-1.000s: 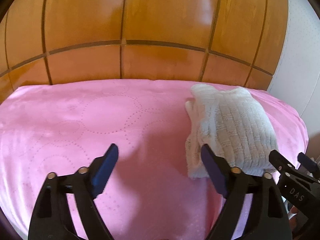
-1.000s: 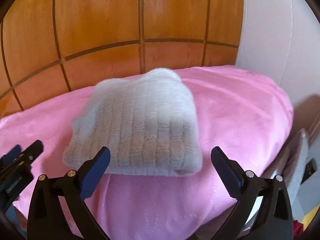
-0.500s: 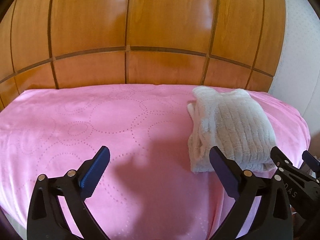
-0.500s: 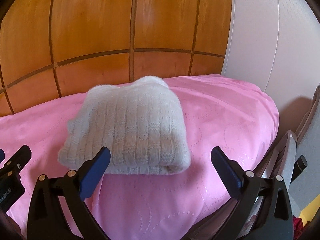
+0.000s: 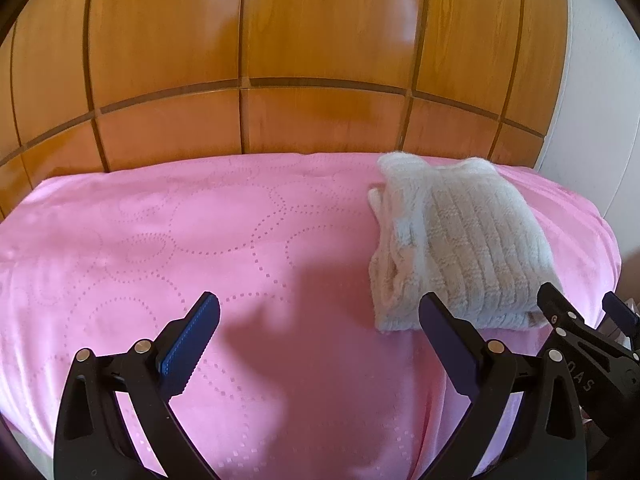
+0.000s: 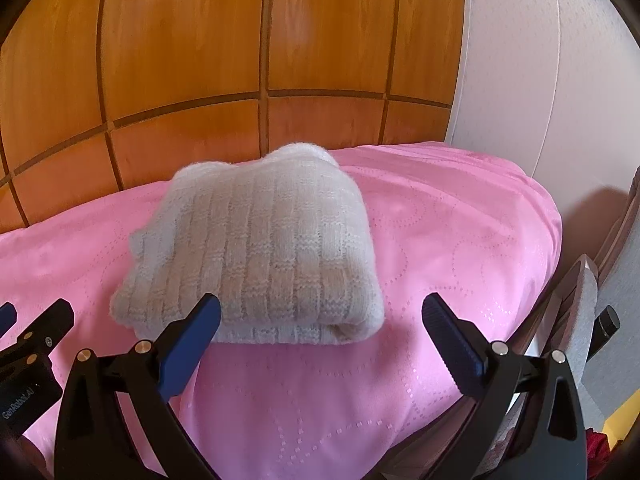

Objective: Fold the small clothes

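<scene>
A cream knitted garment [image 5: 460,244] lies folded into a thick rectangle on the right part of the pink cloth [image 5: 200,240]; it also shows in the right wrist view [image 6: 260,252], just beyond the fingers. My left gripper [image 5: 318,322] is open and empty above bare pink cloth, left of the garment. My right gripper [image 6: 320,316] is open and empty, close in front of the garment's folded edge, not touching it. The right gripper's tips show at the right edge of the left wrist view [image 5: 576,320].
The pink cloth covers a table that ends at a wooden panelled wall [image 5: 320,60]. A white wall [image 6: 540,80] stands to the right. A chair [image 6: 592,300] sits past the table's right edge.
Both grippers have drawn back and lifted away from the folded garment, so more of the wall shows. The garment has stayed in place, folded.
</scene>
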Demonstrator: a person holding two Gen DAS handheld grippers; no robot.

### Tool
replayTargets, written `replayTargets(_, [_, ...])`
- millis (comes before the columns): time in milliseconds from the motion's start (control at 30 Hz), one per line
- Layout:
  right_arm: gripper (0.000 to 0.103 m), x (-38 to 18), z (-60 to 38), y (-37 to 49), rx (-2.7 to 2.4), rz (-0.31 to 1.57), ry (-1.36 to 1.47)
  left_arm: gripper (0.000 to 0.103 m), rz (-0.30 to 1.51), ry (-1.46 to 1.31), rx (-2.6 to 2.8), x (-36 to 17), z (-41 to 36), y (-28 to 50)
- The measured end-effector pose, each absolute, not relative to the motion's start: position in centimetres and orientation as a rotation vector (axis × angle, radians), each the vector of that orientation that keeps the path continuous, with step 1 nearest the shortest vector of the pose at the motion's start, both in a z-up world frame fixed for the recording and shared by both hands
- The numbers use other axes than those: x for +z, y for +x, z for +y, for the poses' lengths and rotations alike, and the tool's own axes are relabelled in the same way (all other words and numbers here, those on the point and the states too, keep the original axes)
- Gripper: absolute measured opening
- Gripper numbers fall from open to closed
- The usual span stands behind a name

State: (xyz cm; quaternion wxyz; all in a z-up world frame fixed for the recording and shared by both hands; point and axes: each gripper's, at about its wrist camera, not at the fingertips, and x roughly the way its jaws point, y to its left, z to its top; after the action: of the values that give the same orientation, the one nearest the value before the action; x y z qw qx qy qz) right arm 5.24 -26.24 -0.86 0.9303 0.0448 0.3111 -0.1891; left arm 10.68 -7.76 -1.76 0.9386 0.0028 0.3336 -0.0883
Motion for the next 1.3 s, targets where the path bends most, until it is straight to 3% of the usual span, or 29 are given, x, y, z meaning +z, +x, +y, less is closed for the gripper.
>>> replayTargets(1300, [0.101,-0.5,-25.8,4.7,-0.358,0.610,0.101,0.099,0.642,0.005,-0.165,-1.2,-7.9,9.7])
